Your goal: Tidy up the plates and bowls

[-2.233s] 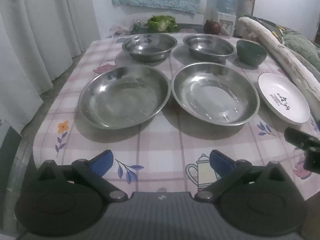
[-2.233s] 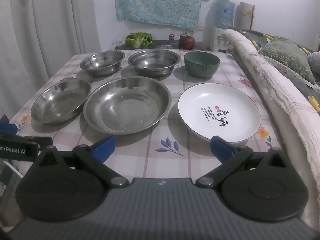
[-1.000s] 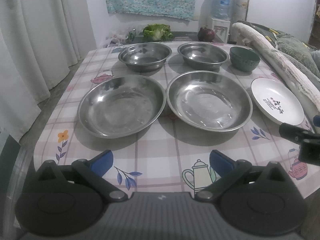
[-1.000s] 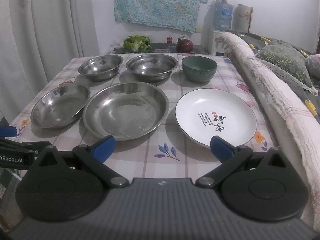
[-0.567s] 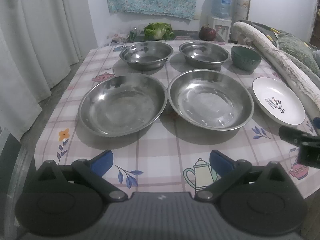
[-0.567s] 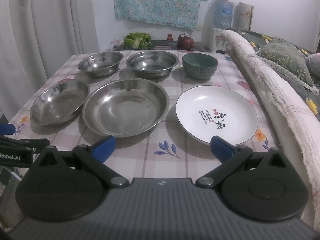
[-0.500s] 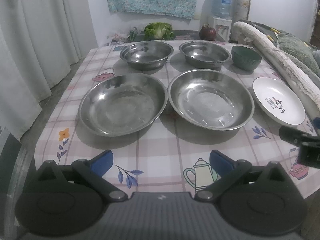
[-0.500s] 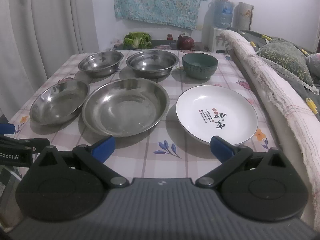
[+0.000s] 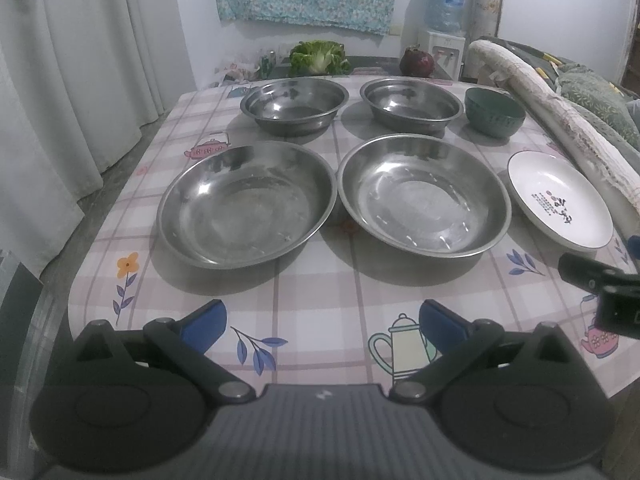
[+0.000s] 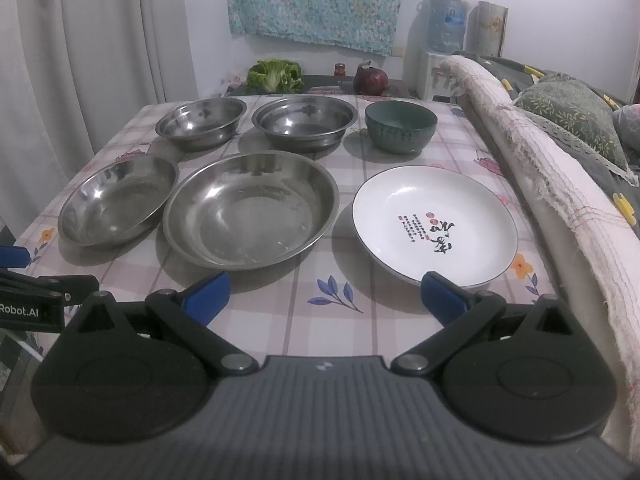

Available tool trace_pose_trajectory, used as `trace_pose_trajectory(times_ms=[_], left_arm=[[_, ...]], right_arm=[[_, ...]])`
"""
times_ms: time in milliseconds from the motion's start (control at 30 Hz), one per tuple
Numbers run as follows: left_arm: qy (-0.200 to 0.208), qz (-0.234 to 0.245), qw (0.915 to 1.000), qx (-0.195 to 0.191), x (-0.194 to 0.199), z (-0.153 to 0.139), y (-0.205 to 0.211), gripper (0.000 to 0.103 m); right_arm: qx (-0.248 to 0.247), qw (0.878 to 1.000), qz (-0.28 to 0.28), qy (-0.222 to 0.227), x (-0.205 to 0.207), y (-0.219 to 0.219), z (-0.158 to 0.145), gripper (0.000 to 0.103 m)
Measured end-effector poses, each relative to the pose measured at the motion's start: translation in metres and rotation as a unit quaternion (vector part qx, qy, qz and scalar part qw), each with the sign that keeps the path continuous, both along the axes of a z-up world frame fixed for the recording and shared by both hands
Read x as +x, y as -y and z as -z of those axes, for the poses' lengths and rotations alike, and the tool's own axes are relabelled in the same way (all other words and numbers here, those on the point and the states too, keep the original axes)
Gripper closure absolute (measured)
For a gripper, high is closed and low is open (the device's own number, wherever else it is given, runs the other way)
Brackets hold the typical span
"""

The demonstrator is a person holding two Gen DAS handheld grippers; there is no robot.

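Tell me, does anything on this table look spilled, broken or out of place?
Nothing stands out. Two steel plates, two steel bowls, a green bowl and a white plate all sit upright, apart, in two tidy rows on the tablecloth.

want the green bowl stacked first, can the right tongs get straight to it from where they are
Probably not straight along the table: the white plate lies between the open right tongs and the green bowl. Going over the plate looks free; nothing stands above it.

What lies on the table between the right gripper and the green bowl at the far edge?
In the right wrist view, the white plate lies between the right gripper and the green bowl, with checked tablecloth showing before and beyond it.
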State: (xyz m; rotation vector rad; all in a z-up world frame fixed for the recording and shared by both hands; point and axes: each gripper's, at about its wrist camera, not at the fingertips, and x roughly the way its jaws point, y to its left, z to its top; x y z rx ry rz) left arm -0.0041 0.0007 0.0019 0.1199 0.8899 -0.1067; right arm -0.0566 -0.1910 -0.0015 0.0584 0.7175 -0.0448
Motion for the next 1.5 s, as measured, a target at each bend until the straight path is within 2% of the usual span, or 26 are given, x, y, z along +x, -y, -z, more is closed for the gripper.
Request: trace_pose_trajectory(times_ms=[633,1033,1167,1333,1500], left_arm=[[-0.007,-0.004,1.0000,-0.003,0.001,0.005,-0.004,0.000],[-0.008,-0.003,1.0000,-0.002,0.008,0.004,-0.007,0.000],[0.003,-0.008,1.0000,0.002,0.026,-0.005,-0.013,0.000],[0.026,-0.016,0.9994,0.015,0.057,-0.022,-0.022,0.000],[0.036,-0.017,0.9991,0.016,0.104,-0.037,-0.033,0.000]], right_arm=[[-0.001,1.000,0.000,0.000,0.000,-0.001,0.002,0.001],[-0.023,1.000,0.018,-0.009,0.006,0.002,0.006,0.001],[-0.030,0.999,0.016,-0.005,0.016,0.006,-0.001,0.001],[-0.003,1.000,-0.011,-0.007,0.041,0.011,-0.014,0.001],[0.013,0.998,-0.043,0.034,0.072,0.012,-0.032,0.001]])
